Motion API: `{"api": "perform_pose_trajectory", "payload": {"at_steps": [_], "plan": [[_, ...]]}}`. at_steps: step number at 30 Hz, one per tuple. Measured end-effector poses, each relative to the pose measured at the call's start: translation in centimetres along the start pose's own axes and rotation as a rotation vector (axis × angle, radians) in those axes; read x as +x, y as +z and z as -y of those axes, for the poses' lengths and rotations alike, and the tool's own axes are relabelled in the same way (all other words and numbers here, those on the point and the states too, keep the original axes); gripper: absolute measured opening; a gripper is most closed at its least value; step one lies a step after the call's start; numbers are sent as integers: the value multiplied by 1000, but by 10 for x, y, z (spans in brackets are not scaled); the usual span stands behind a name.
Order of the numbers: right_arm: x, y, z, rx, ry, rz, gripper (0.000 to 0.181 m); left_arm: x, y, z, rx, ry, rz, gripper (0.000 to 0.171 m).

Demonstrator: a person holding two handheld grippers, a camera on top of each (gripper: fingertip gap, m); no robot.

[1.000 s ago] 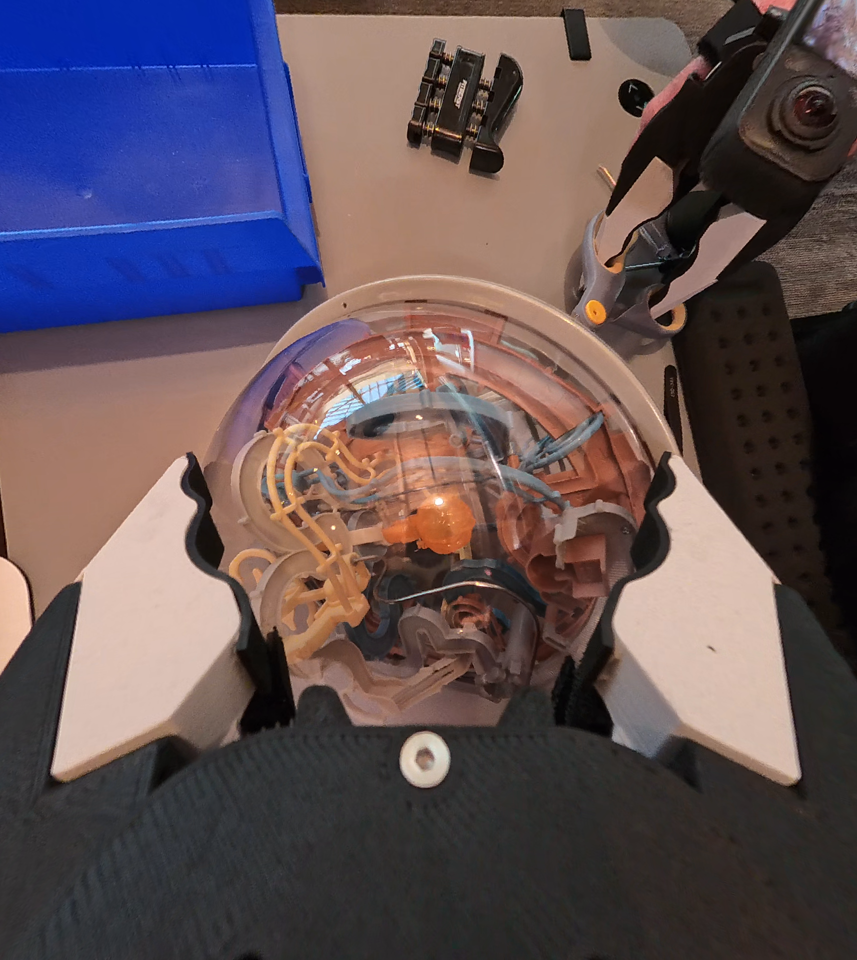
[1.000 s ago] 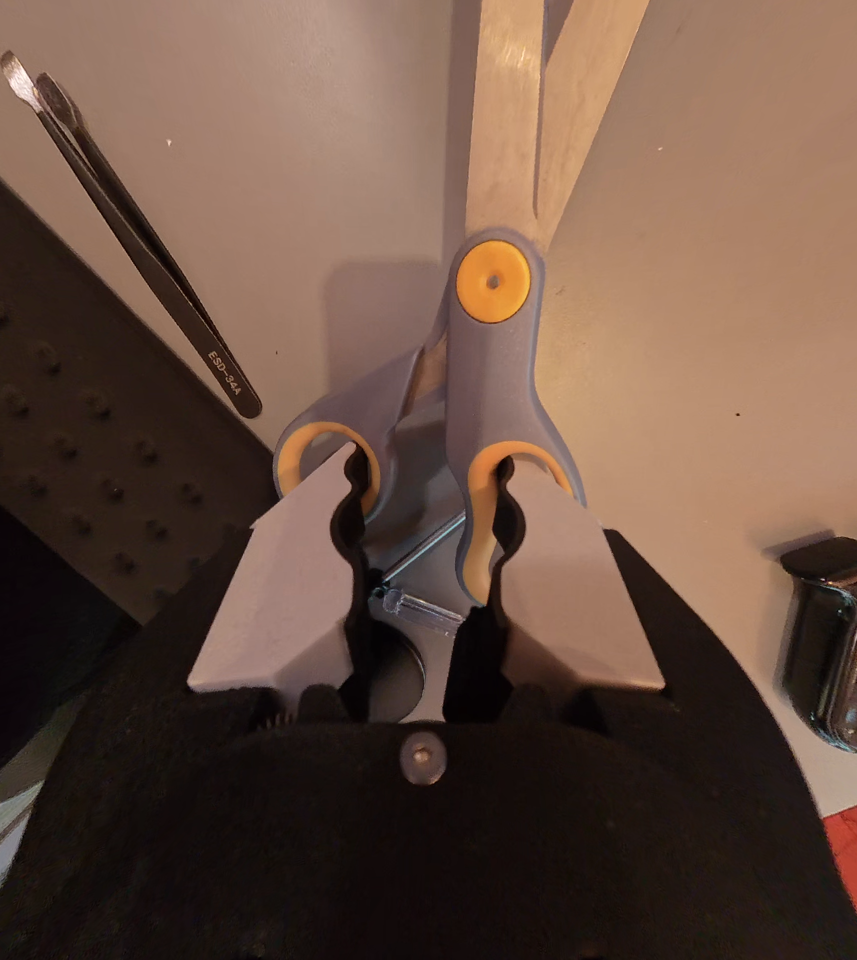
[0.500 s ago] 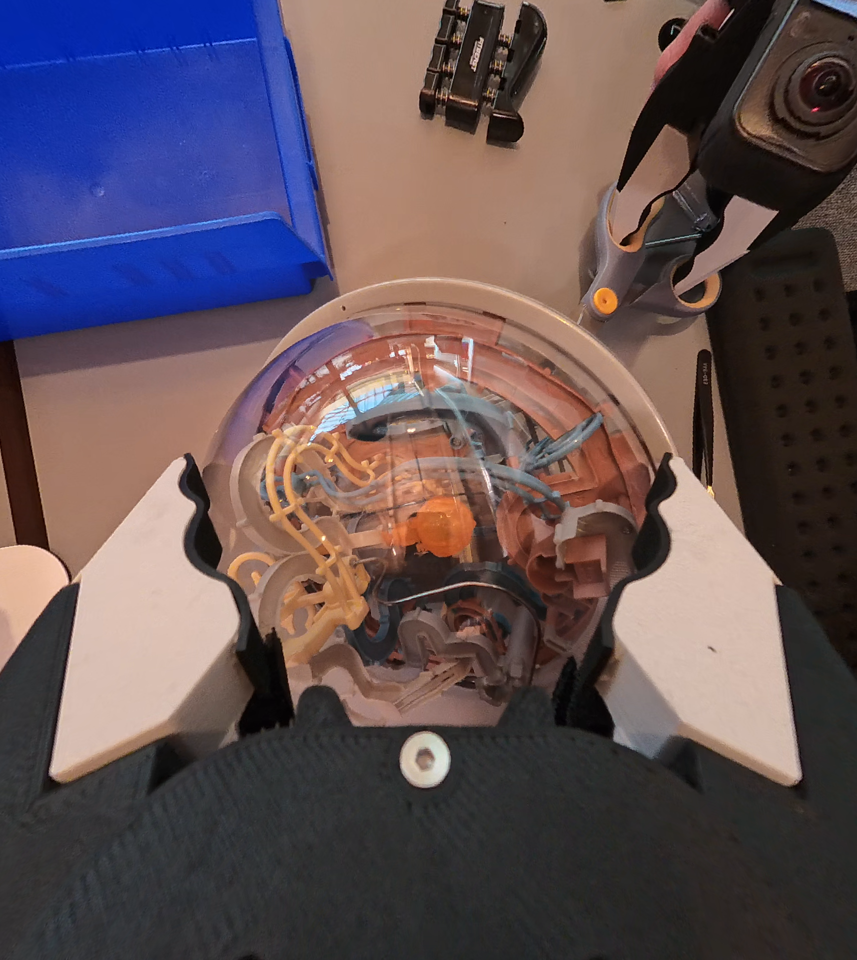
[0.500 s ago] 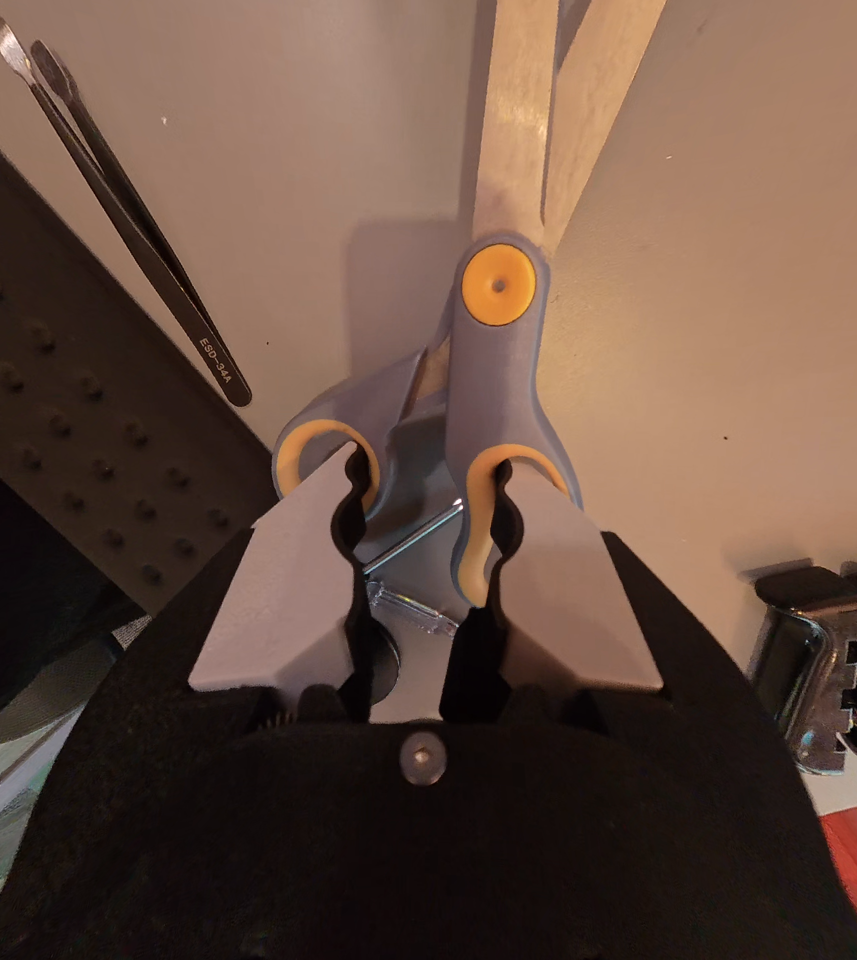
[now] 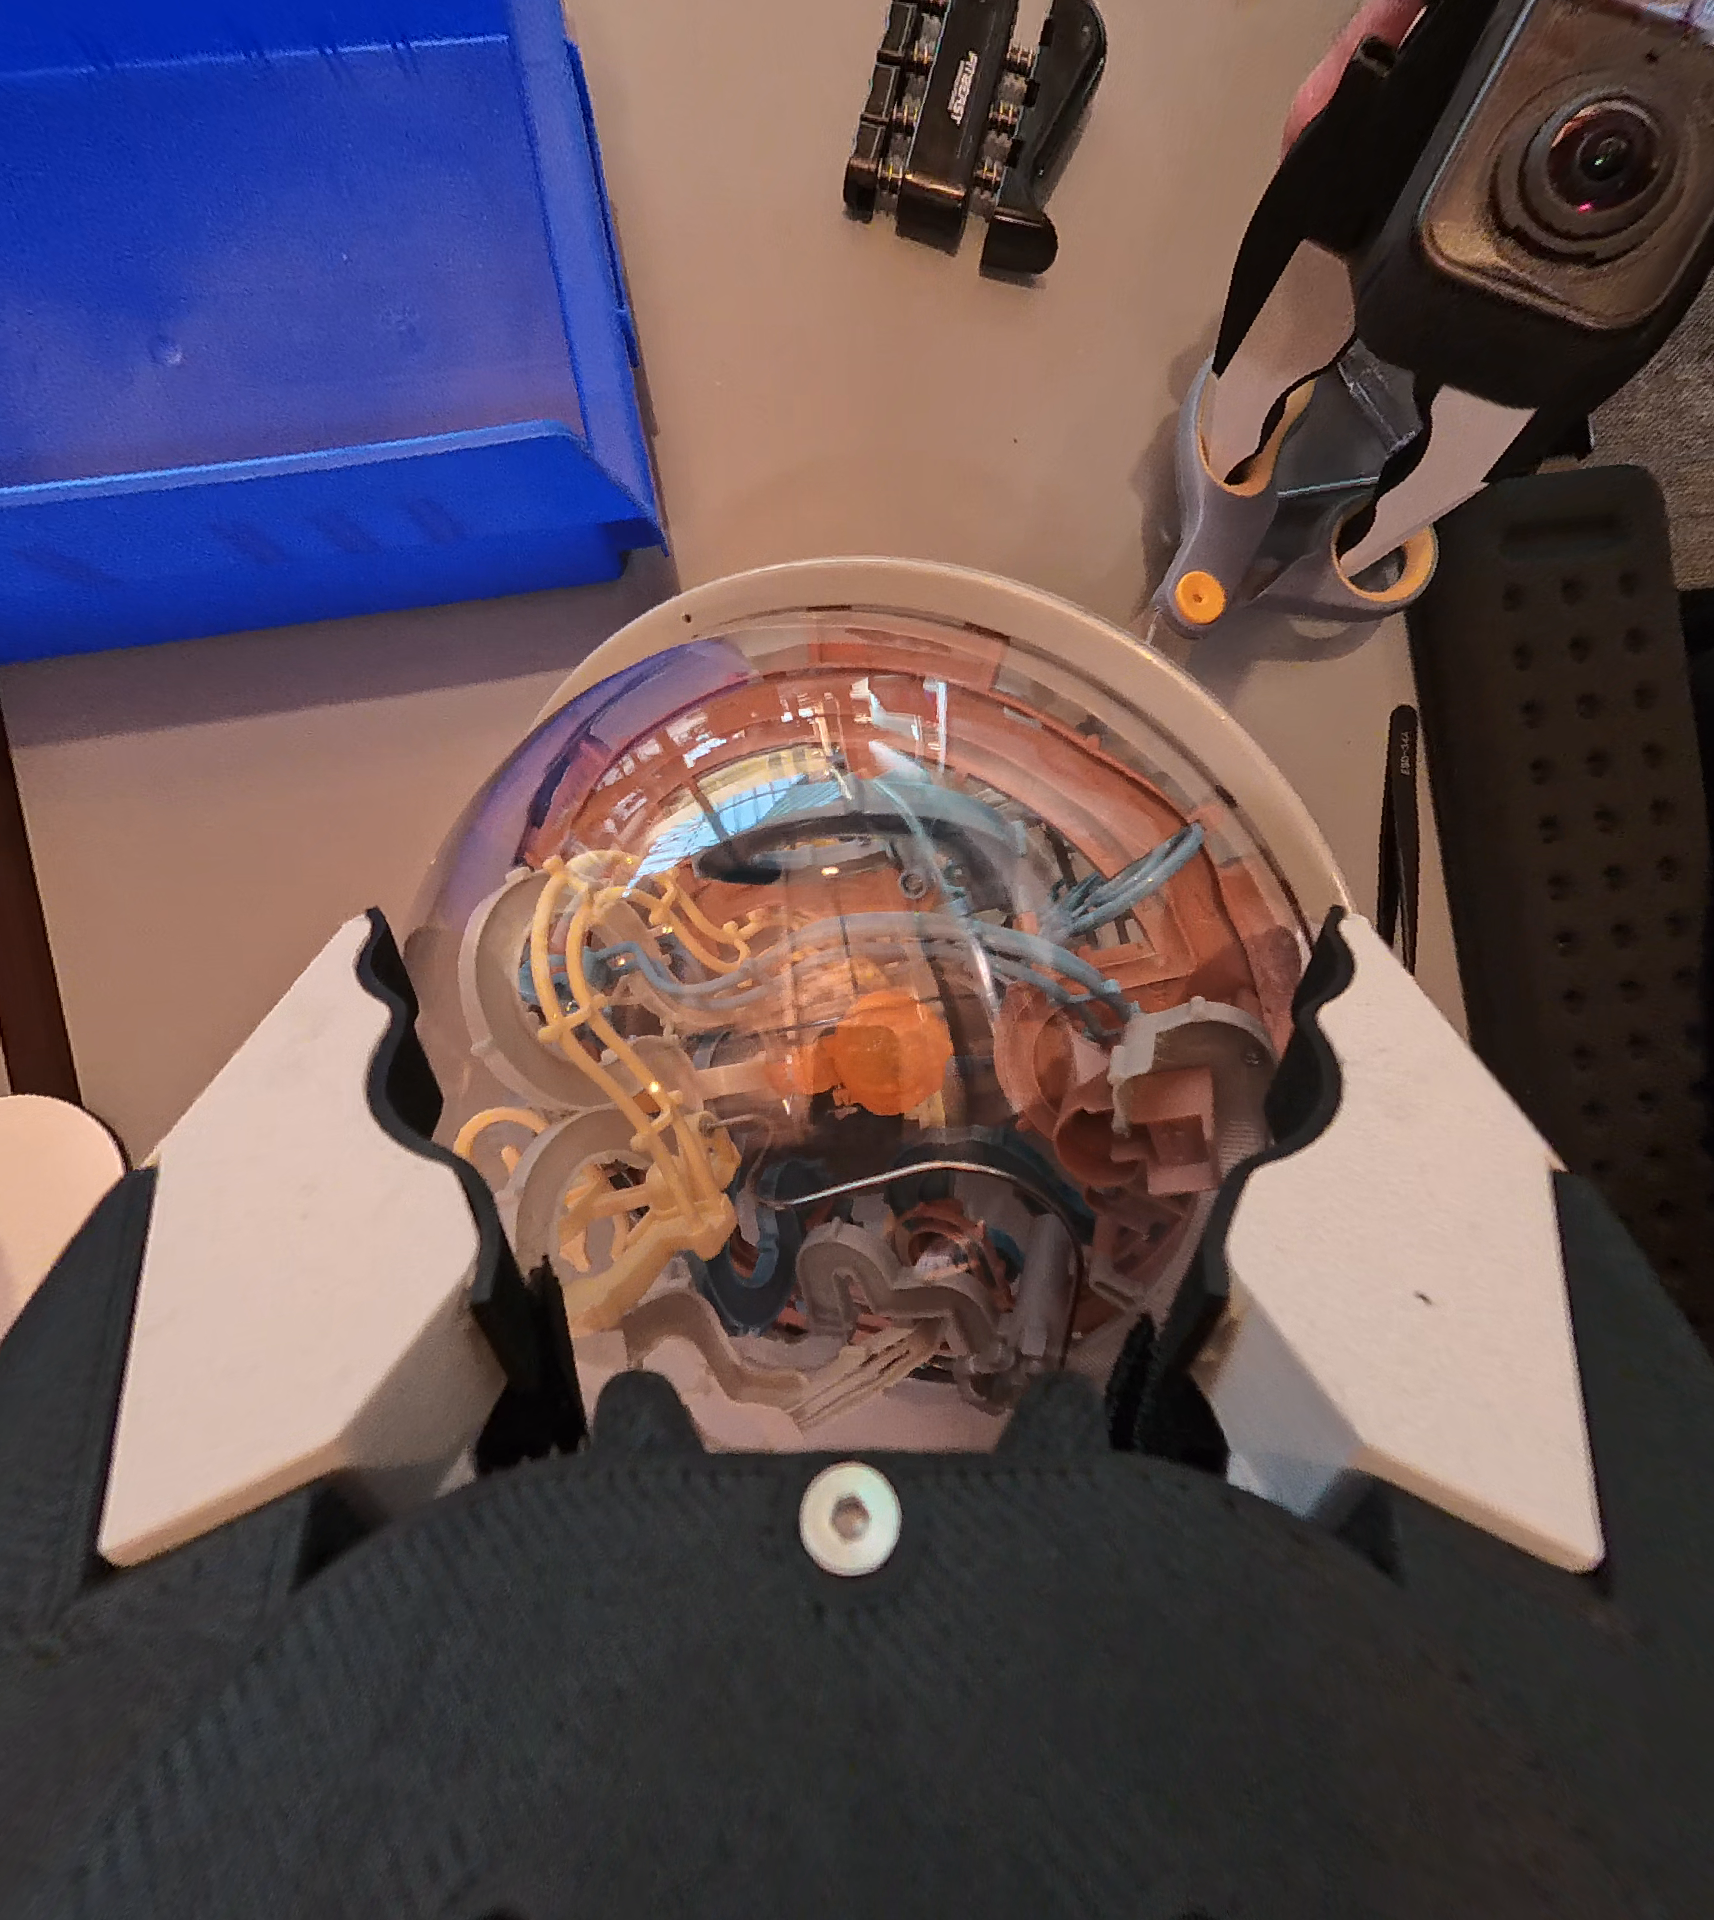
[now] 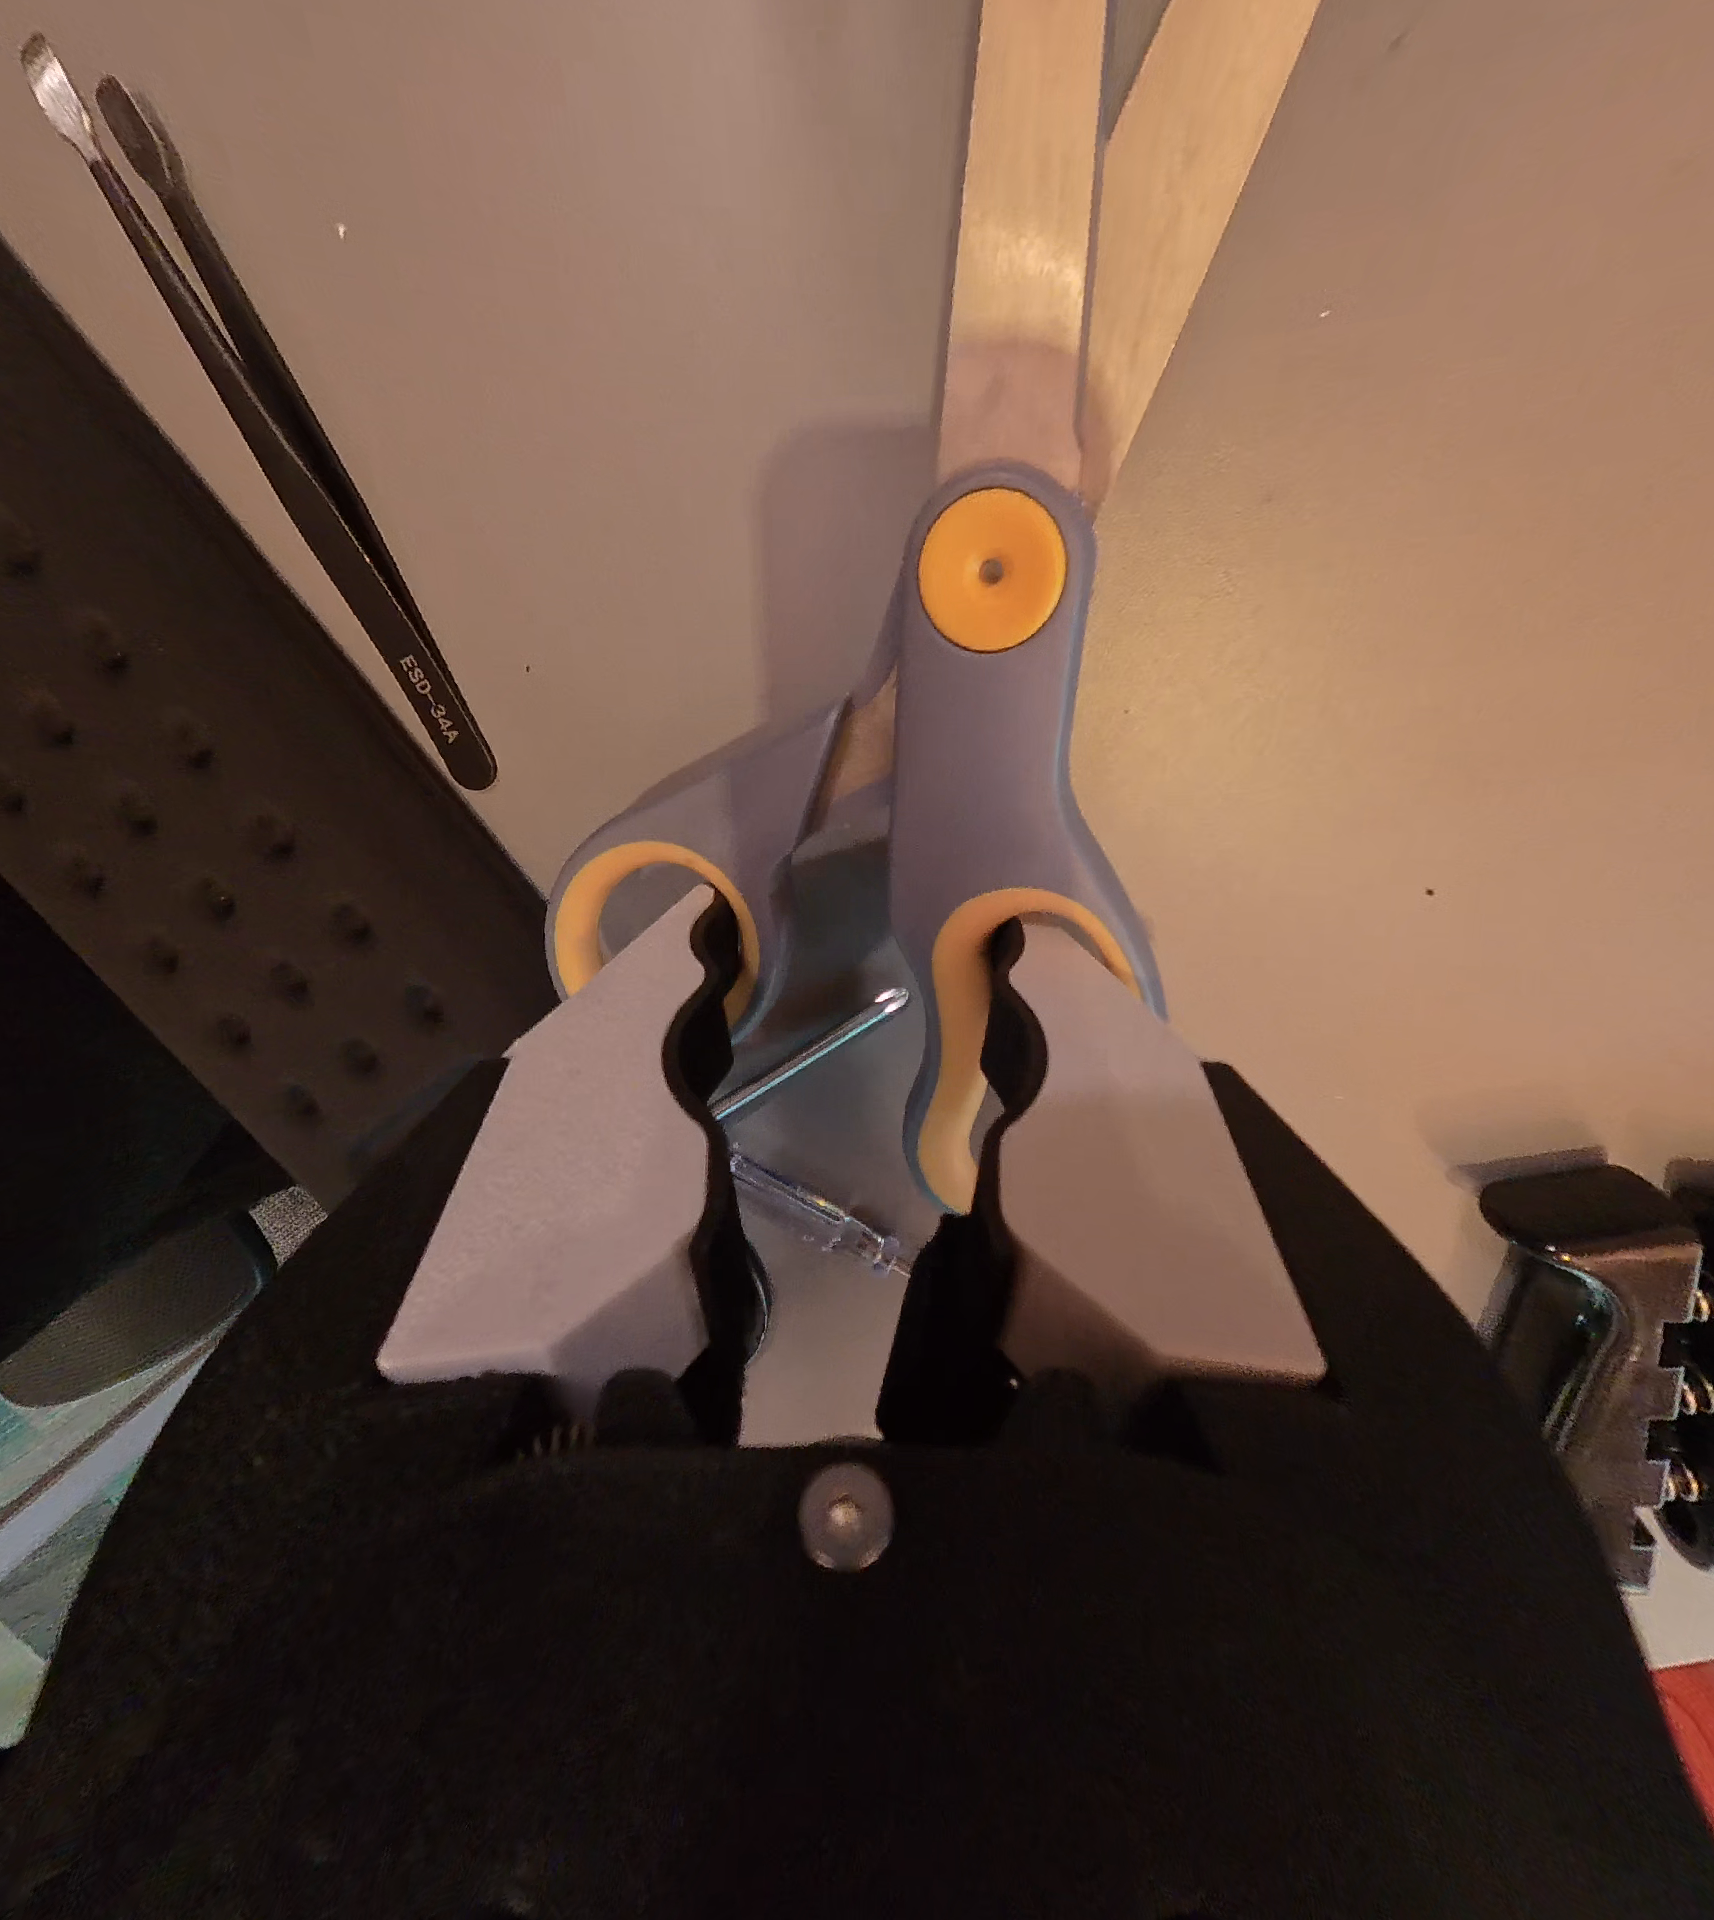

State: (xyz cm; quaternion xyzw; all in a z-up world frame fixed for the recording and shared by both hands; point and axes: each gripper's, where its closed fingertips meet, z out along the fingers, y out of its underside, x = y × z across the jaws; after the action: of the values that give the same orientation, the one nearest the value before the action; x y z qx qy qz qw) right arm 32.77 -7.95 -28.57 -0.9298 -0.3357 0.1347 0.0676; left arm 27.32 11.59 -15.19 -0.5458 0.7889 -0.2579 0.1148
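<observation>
My left gripper [image 5: 855,925] stands wide, with both pads pressed on the sides of a clear maze ball [image 5: 832,883]. The ball holds orange, yellow and blue tracks and has a white ring around it. My right gripper [image 6: 858,925] has one finger through each handle loop of the grey and orange scissors [image 6: 978,748]. Its pads squeeze the inner sides of the two loops. The blades [image 6: 1019,260] point away and stand slightly apart. The left wrist view shows that gripper [image 5: 1305,509] on the scissors [image 5: 1237,551] just beyond the ball, at the upper right.
A blue bin [image 5: 261,312] stands at the far left. A black hand-grip tool [image 5: 967,135] lies beyond the ball and shows in the right wrist view [image 6: 1663,1371]. Black tweezers [image 6: 261,416] lie beside a dotted black mat [image 6: 105,675]. A small screwdriver tip [image 6: 811,1060] lies under the handles. Left tips to right tips: about 25 cm.
The ball stays fixed between my left pads while the table drifts a little. My right gripper moves with the scissors in its grasp; the hand-grip tool comes further into its view.
</observation>
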Motion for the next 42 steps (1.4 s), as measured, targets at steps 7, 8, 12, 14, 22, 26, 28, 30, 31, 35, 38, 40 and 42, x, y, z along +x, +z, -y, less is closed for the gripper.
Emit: {"api": "perform_pose_trajectory", "payload": {"at_steps": [7,8,12,14,22,26,28,30,31,35,38,40,42], "plan": [[10,0,5,27,-97,-18,43,-2,1,0,-14,28,-37,159],[11,0,6,30,-114,-28,43,-3,1,1,-15,30,-46,159],[17,1,10,56,-169,-60,43,-5,0,0,-8,36,-87,159],[20,2,13,78,-194,-77,43,-7,-2,-2,6,39,-109,159],[28,3,20,108,-282,-118,44,-7,-6,-6,25,73,-142,159],[29,4,23,105,-325,-112,44,-6,-7,-8,12,105,-158,159],[29,4,24,107,-346,-106,43,-4,-8,-10,15,133,-169,159],[29,5,26,103,-368,-102,43,-3,-10,-12,27,153,-183,159],[29,5,28,107,-386,-100,43,-2,-12,-14,31,164,-193,159],[28,7,36,113,-430,-87,43,2,-14,-18,48,183,-207,159],[29,8,38,120,-453,-60,43,5,-15,-19,51,211,-206,159],[29,8,40,86,-487,-71,42,10,-17,-22,43,248,-221,159],[29,9,43,66,-536,-70,42,14,-17,-25,25,251,-239,159]]}}
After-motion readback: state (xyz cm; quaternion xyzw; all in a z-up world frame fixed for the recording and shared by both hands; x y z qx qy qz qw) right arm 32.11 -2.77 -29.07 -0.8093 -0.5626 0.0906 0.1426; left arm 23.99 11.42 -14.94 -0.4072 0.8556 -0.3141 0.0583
